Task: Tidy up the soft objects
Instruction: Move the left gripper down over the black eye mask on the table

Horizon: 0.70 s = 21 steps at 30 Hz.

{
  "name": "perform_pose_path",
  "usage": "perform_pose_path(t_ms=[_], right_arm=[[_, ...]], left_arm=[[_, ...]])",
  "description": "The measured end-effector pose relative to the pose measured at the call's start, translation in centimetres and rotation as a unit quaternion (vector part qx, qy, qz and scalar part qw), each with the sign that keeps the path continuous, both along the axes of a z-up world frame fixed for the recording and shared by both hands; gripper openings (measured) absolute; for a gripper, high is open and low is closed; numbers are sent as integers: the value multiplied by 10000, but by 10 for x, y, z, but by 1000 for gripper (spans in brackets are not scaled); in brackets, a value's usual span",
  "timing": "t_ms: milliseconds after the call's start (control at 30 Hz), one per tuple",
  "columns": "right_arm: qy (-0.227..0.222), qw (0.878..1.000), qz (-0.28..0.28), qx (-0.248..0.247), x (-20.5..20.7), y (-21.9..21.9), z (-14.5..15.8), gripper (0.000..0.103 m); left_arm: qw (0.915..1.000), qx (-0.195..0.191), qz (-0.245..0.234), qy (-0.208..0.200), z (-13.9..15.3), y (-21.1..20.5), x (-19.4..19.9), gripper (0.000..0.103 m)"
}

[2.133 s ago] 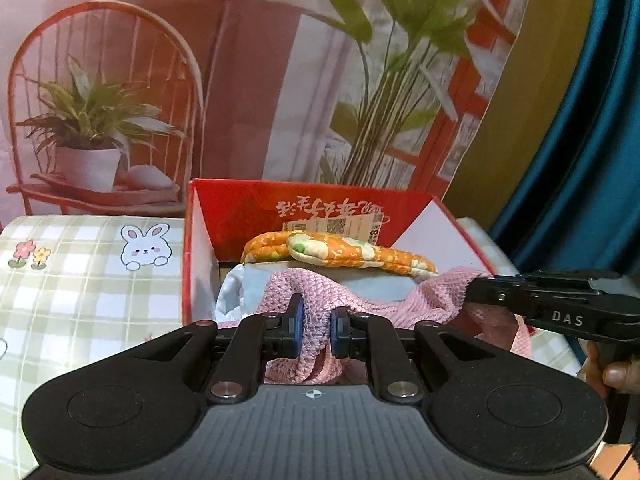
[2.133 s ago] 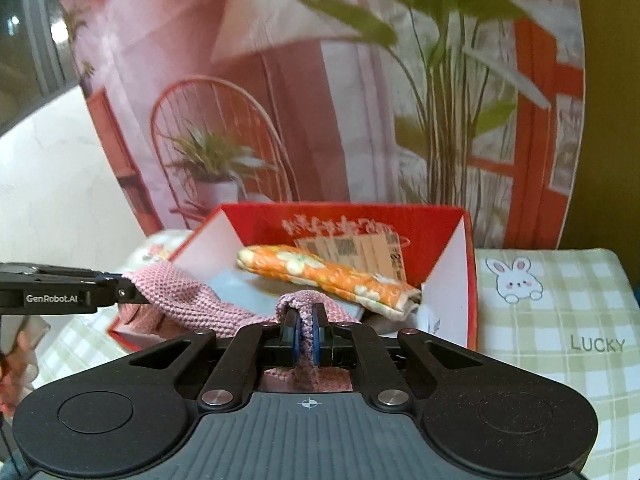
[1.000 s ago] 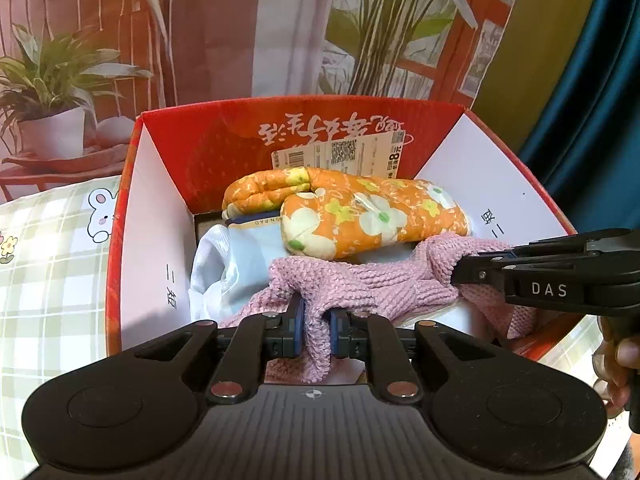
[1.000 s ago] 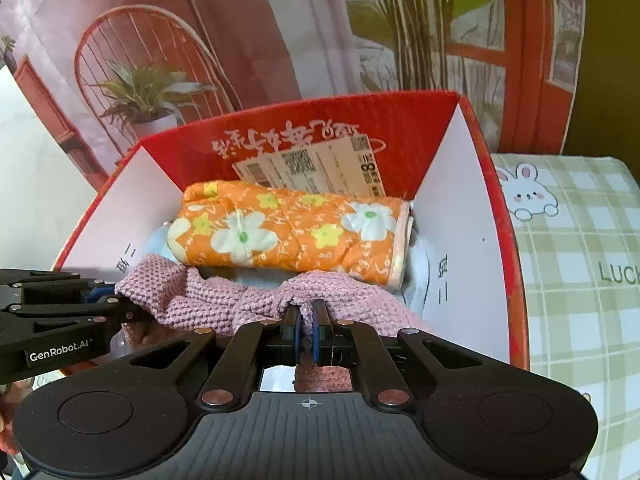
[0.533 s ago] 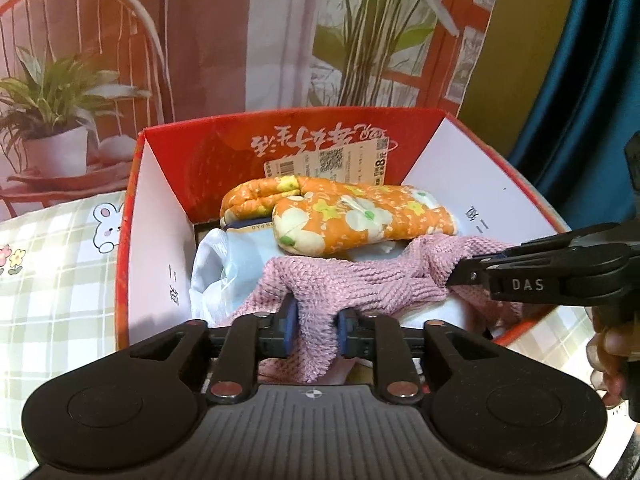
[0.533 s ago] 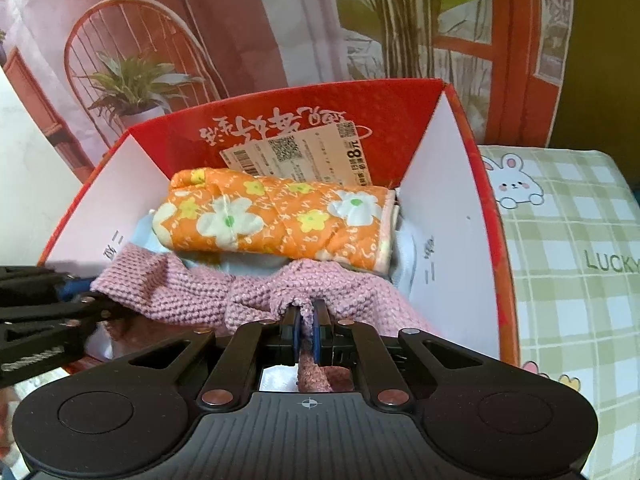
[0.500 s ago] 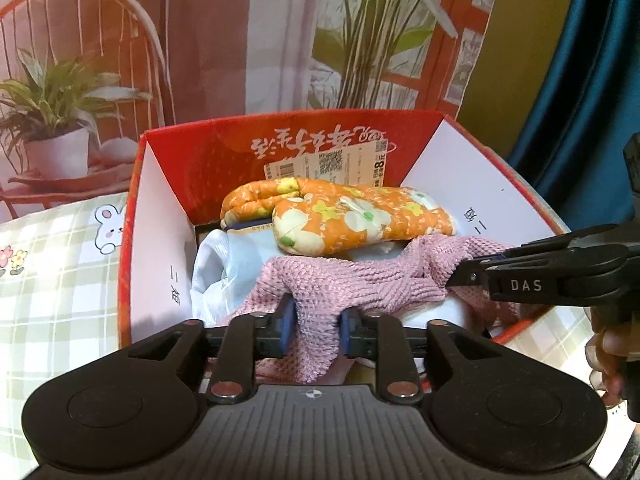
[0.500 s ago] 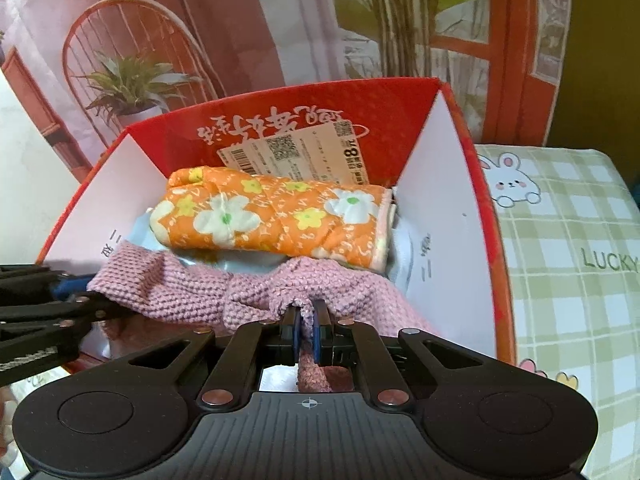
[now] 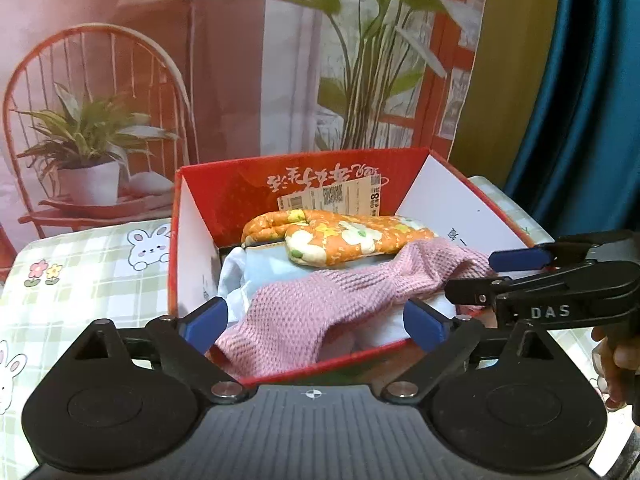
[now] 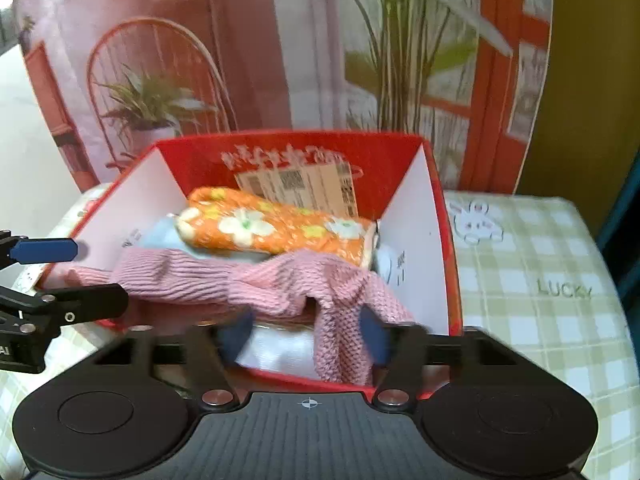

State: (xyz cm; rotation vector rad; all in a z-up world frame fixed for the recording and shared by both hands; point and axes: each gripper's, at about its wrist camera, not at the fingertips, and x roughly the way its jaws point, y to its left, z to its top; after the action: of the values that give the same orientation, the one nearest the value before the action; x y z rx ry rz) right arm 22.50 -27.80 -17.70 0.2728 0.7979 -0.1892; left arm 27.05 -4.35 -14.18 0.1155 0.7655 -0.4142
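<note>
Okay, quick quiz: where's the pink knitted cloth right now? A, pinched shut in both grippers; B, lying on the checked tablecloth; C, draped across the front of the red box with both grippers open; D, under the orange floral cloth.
C: the pink knitted cloth sags over the red box front edge, while the left gripper and right gripper both have jaws spread apart.

Both tongs apparently off pink cloth

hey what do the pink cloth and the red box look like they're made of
The pink cloth looks like a soft knit, maybe cotton or chenille: ribbed, bumpy weave, limp drape over the box edge. The red box looks like printed cardboard: thin flat walls, red outside, plain white inside, slight sheen.
</note>
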Motion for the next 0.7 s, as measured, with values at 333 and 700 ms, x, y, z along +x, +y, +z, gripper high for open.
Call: perform_pose_path(t_ms=[333,700], right_arm=[[-871,9961,121,-43,-56,35,20,67],[-834,9959,156,316,-120,71,-13,67]], left_arm=[[9991,-204,325,-203,3,30,-62,98],[9956,-497,755,256,-37,58,-128,98]])
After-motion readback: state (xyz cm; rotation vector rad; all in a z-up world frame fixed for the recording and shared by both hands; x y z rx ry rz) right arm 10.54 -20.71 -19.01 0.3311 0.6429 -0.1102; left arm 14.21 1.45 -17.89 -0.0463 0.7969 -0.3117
